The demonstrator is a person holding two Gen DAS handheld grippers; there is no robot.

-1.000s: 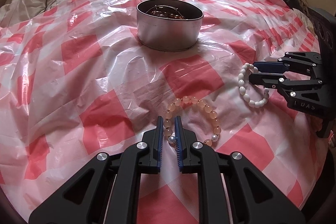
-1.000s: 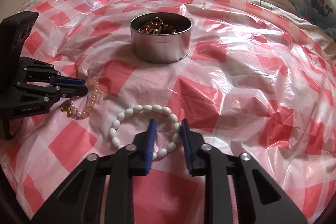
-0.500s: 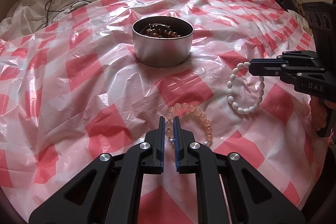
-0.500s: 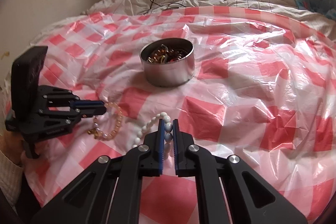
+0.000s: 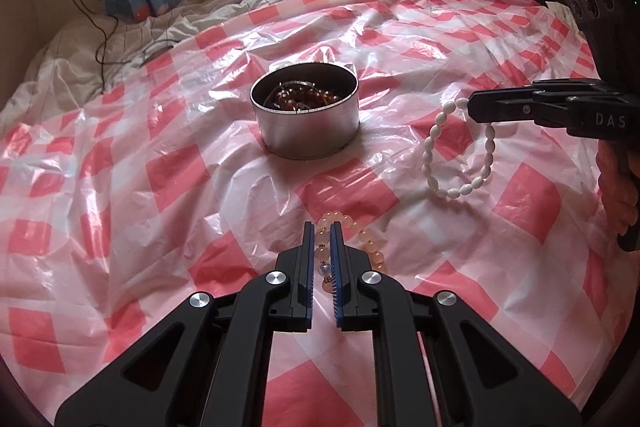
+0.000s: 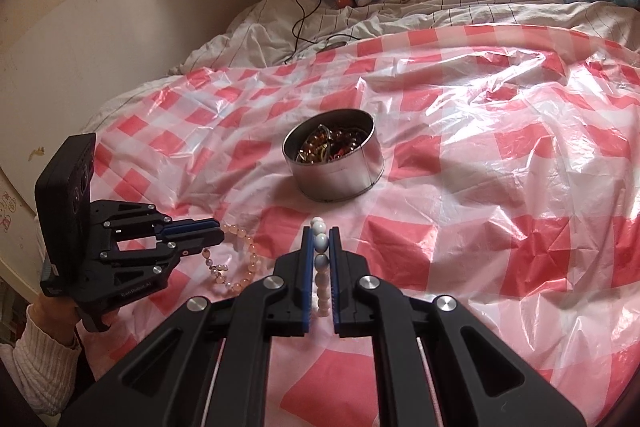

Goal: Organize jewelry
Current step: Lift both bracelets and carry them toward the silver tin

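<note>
2 bracelets hang loop-down: left hand-held gripper [image 5: 321,255] pinches peach beads [image 5: 362,247], right [image 6: 321,251] white [image 5: 456,151].

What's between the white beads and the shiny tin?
Nothing but bare checked plastic sheet between the white bracelet and the metal tin, seen from the left wrist.

A round silver metal tin [image 5: 308,131] stands upright and open on the checked sheet, holding a tangle of amber beads and metal pieces. A peach round-bead bracelet [image 6: 244,267] and a white oval-bead bracelet [image 5: 456,155] each hang clamped, lifted, nearer than it.
</note>
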